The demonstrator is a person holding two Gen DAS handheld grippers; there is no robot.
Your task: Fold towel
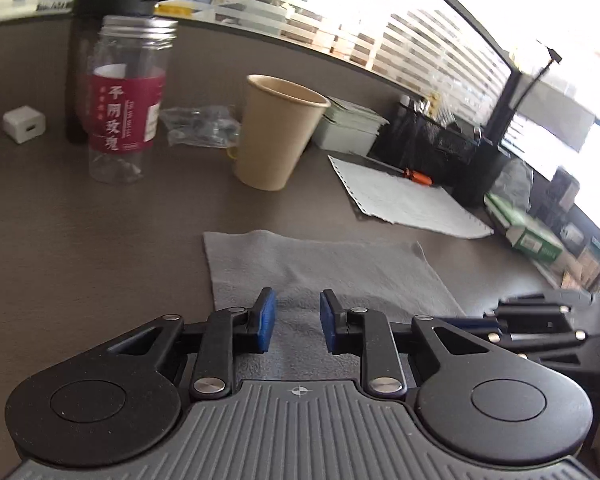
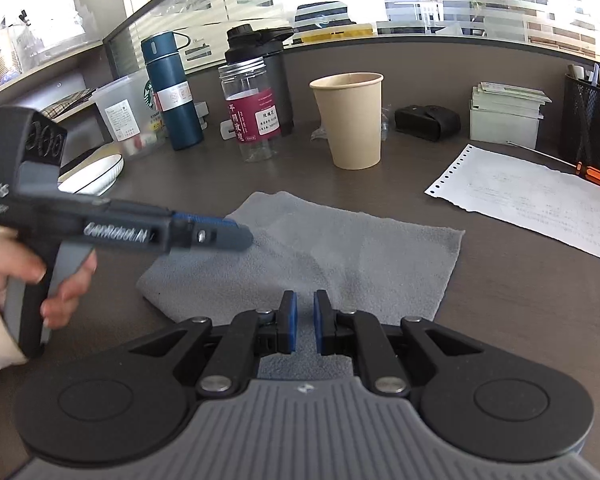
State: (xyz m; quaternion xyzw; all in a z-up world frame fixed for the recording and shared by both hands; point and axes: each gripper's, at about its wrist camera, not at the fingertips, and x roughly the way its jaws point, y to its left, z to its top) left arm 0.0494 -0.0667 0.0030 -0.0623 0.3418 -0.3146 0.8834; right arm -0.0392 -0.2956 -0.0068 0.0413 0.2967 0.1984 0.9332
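Room: office nook with a dark brown worktop (image 2: 500,300) and striped windows behind.
Towel: grey towel (image 2: 340,248) lies flat in the middle of the worktop, near the front edge. It looks already doubled over, but I cannot be sure.
Left gripper (image 1: 298,320): its fingers are spread apart with nothing between them. It hangs low over the near edge of the towel, maybe to get ready for a pinch.
Right gripper (image 2: 305,322): its fingers are close but a thin gap shows, and nothing is held. It sits over the near edge too, just beside the left gripper.
Hand: a hand (image 2: 36,276) holds the left gripper by its handle.
Why there: both point at the near edge, likely so it can be lifted and laid over the far side.
Nearby: a cup (image 2: 352,120), a jar (image 2: 254,116) and a paper (image 2: 540,196) stand past the towel.
In the way: the cup is nearest the far edge, so a big swing could tip it.
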